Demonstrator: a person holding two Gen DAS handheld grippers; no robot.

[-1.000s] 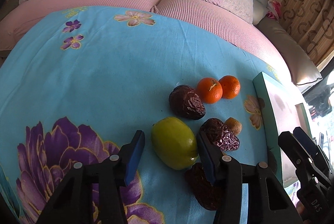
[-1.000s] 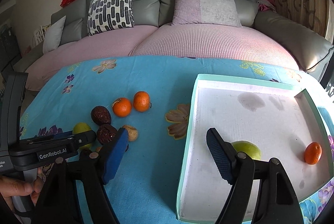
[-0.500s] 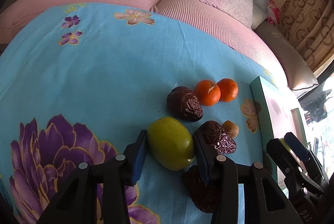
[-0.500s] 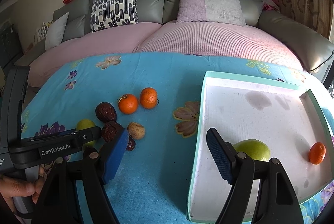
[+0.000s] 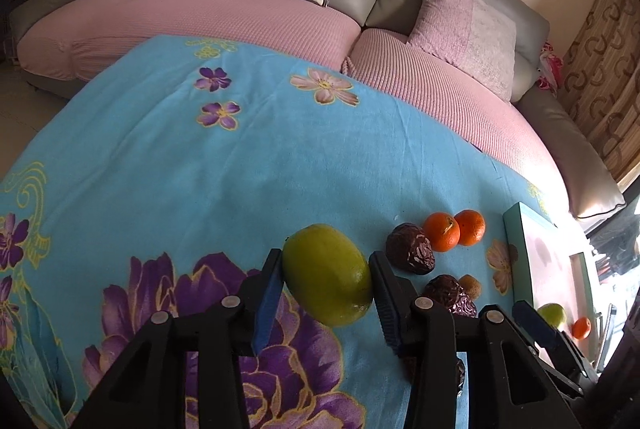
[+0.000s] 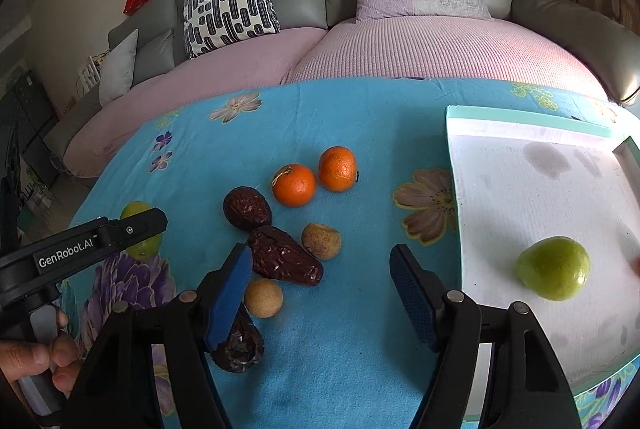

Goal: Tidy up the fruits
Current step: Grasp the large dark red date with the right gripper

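Note:
My left gripper (image 5: 326,291) is shut on a green fruit (image 5: 326,275), whose sides press against both pads; whether it is off the blue flowered cloth (image 5: 200,169) I cannot tell. In the right wrist view this fruit (image 6: 138,229) shows behind the left gripper (image 6: 100,241). My right gripper (image 6: 322,285) stands open over the cloth, beside a dark date (image 6: 284,261). Two oranges (image 6: 294,185) (image 6: 338,169), another date (image 6: 247,208) and two small tan fruits (image 6: 321,241) (image 6: 263,297) lie nearby. The white tray (image 6: 520,117) holds a second green fruit (image 6: 554,273).
A third date (image 6: 238,345) lies under my right gripper's left finger. The tray (image 5: 516,241) also holds an orange (image 5: 581,327). A person's hand (image 6: 36,353) grips the left handle. A pink and grey sofa (image 6: 400,45) with cushions curves round the far edge.
My left gripper has shut on the green fruit and tilted up with it. My right gripper has moved left, from over the tray to over the cloth by the dates.

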